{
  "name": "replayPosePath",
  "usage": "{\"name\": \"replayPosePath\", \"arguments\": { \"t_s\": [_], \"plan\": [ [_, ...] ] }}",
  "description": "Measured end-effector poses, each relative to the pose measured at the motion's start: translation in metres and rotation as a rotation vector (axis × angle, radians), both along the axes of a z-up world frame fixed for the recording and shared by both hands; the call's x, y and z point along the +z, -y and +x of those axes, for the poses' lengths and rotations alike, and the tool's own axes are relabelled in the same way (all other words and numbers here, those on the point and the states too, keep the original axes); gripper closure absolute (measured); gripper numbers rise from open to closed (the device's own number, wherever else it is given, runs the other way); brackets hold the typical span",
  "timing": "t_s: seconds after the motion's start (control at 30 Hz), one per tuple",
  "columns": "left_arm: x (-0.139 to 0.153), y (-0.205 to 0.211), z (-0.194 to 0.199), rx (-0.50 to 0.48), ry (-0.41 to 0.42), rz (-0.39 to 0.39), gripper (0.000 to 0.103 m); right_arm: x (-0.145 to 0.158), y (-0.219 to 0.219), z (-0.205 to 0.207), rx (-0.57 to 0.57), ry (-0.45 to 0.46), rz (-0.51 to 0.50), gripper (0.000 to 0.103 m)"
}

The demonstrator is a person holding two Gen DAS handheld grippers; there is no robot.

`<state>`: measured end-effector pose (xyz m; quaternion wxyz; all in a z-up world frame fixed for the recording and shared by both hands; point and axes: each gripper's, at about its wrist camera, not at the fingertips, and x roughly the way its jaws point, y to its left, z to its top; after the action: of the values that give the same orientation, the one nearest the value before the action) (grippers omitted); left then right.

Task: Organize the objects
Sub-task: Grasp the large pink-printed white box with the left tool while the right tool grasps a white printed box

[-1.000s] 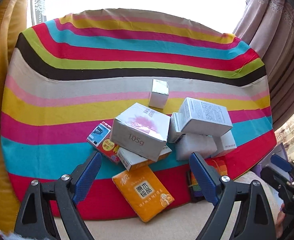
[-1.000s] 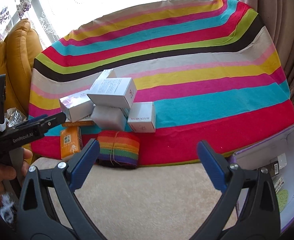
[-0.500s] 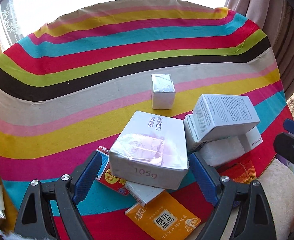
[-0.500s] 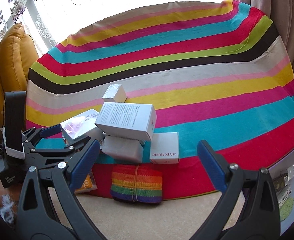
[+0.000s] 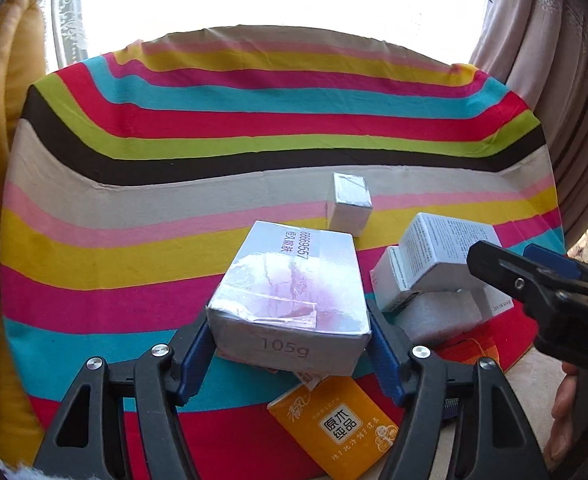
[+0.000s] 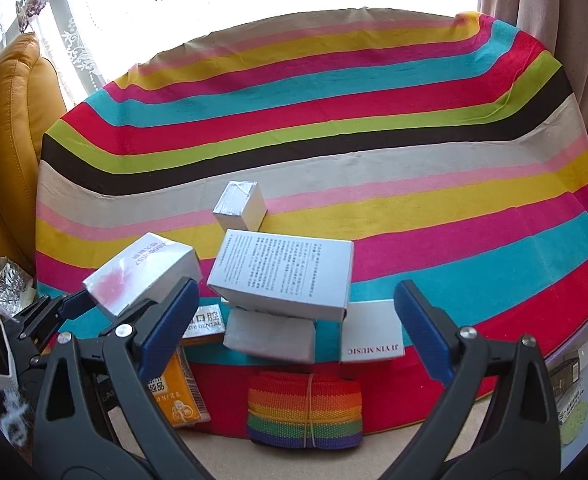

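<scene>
Silver box (image 5: 289, 300): "105g", "68869557". White box (image 6: 372, 330): "JI YIN MUSIC".

The silver box (image 5: 289, 300) between the left tool's (image 5: 291, 344) pads hides most of the packet beneath it; only a corner shows at 6 o'clock. The orange tissue pack (image 6: 175, 396) is half covered by the right tool's (image 6: 294, 328) near finger in the right wrist view. The dental box (image 6: 205, 322) shows only part of its label. At 3 o'clock the purple container (image 6: 574, 372) is cut by the frame edge, its contents too small to name. Print on the text-covered box (image 6: 283, 270) is unreadable.
</scene>
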<state>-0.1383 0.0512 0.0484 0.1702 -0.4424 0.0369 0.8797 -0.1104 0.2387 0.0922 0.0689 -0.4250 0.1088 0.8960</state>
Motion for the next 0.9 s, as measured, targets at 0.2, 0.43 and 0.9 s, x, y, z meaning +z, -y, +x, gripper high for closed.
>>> {"name": "replayPosePath", "arguments": {
  "t_s": [0.2,0.43,0.9],
  "plan": [
    [0.008,0.013,0.005,0.083,-0.038,0.067,0.034,-0.007,0.015,-0.016,-0.002,0.019,0.062,0.004],
    [0.006,0.022,0.006,0.133,-0.035,0.123,0.034,-0.02,0.022,-0.031,-0.023,0.058,0.146,0.005],
    [0.012,0.023,0.035,0.159,-0.035,0.2,0.034,0.009,0.013,0.02,0.039,-0.069,0.139,0.014]
  ]
}}
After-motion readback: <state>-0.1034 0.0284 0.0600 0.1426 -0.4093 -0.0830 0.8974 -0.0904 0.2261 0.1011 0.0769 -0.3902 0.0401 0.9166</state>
